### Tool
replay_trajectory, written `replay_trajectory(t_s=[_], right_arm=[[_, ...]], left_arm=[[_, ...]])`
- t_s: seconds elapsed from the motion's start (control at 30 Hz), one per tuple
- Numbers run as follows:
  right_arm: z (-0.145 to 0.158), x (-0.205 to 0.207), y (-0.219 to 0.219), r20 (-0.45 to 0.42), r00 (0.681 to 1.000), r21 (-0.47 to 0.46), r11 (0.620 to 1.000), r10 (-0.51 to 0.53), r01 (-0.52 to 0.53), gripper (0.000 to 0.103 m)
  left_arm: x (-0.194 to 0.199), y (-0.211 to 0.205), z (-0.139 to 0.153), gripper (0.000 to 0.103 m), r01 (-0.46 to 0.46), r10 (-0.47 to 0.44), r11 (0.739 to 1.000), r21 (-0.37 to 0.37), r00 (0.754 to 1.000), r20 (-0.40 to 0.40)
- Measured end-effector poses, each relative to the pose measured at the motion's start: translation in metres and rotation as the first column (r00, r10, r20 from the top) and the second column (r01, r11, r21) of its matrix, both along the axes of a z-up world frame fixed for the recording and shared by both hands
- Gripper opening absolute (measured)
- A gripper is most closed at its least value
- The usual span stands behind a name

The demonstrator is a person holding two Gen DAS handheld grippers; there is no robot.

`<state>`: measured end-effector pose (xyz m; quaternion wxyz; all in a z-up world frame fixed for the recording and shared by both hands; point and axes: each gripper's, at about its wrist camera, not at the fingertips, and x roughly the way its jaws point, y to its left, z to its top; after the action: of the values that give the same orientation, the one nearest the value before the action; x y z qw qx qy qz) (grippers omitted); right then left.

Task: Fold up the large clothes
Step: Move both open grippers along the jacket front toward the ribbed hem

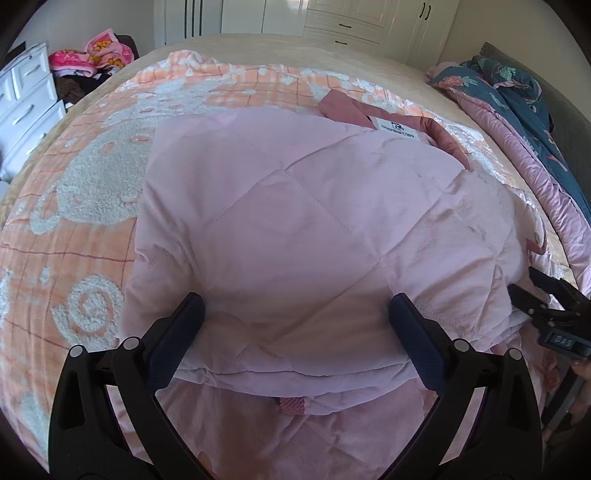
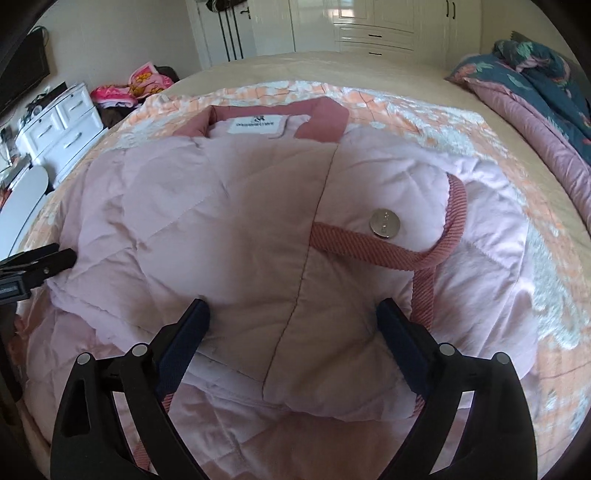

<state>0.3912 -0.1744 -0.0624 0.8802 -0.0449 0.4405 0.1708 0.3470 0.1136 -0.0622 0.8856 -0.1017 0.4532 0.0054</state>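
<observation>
Quilted jacket (image 2: 258, 206): lies folded on blanket (image 1: 74, 206), which lies on bed (image 2: 388, 70). Collar (image 2: 325, 118) at far end. Bedding heap (image 2: 535, 96) to right; drawers (image 2: 62, 125) to left; wardrobe (image 2: 373, 26) behind bed.

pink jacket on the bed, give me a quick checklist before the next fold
1. Left gripper open over the jacket: ok.
2. Right gripper open, nothing pinched between its fingers: ok.
3. Jacket folded flat on the blanket: not ok, still puffy, layers uneven at the near edge.
4. Collar and label lying at the far end: ok.
5. Ribbed strap tucked in: not ok, it loops loose on top beside the metal snap.
6. Bottom hem lined up underneath: cannot tell.
</observation>
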Motion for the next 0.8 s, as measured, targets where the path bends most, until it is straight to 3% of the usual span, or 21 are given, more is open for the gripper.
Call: replay_trajectory(t_s=[0.17, 0.37, 0.8], right_arm=[[0.007, -0.002, -0.005, -0.009, 1.000, 0.042, 0.999, -0.016, 0.016, 0.094], [0.026, -0.005, -0.018, -0.049, 0.998, 0.162, 0.986, -0.038, 0.045, 0.098], [0.065, -0.025, -0.027, 0.000, 0.999, 0.219, 0.974, -0.055, 0.053, 0.099]], left_arm=[[-0.003, -0.001, 0.007, 0.094, -0.004, 0.004, 1.000, -0.015, 1.000, -0.009], [-0.010, -0.002, 0.022, 0.094, -0.005, 0.004, 0.998, -0.058, 1.000, -0.020], [-0.025, -0.014, 0.053, 0.094, 0.022, -0.020, 0.998, -0.057, 0.999, 0.039]])
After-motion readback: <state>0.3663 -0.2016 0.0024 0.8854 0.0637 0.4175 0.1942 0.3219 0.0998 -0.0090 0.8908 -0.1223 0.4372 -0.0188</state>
